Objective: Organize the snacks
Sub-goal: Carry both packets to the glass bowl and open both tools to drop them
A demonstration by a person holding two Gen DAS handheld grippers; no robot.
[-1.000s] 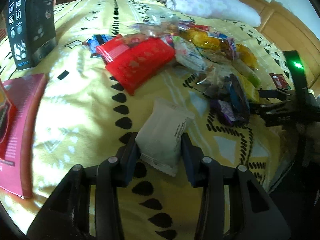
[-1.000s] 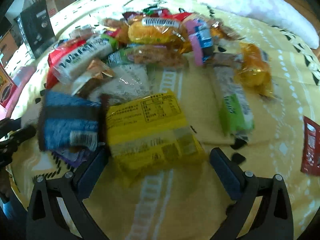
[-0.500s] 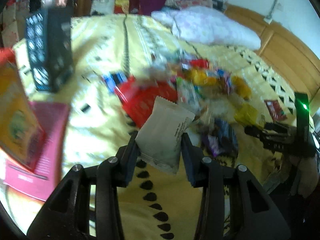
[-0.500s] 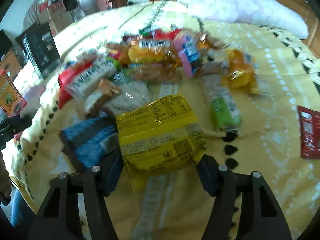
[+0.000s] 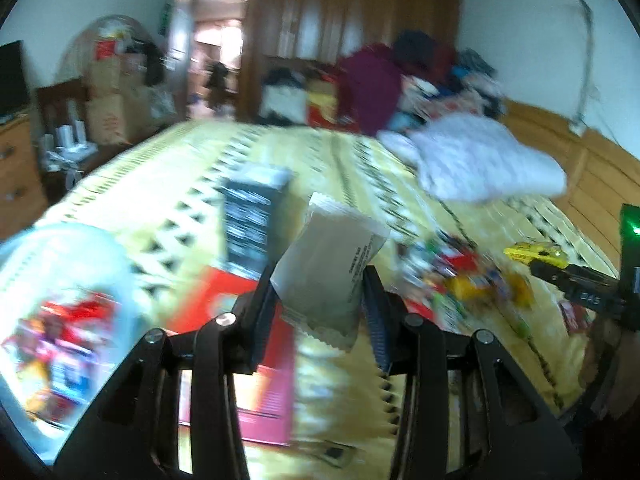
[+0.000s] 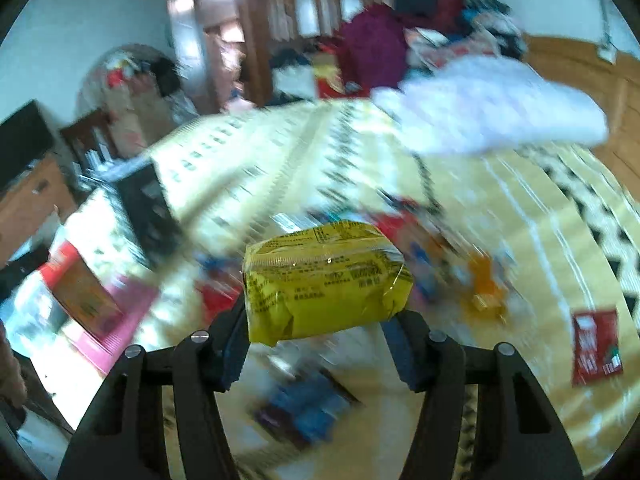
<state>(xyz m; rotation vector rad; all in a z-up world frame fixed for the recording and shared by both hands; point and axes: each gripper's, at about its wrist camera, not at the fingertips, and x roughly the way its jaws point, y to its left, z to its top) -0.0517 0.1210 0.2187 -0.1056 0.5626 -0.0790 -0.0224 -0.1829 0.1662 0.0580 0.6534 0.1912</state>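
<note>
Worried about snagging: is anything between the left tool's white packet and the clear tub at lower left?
Nothing visible does. The white packet, clamped in the left tool, is off the bed; the clear tub is to its left. A red box lies flat below that path, a black box stands behind it.

A pale grey-white snack packet point(image 5: 332, 264) with small black print. A bright yellow snack packet point(image 6: 324, 280) with dark print. The bedspread point(image 6: 520, 216) is pale yellow with black triangle patterns. A pale, faintly patterned pillow point(image 5: 484, 164). A dark red sachet point(image 6: 596, 346) near the bed's right edge.
</note>
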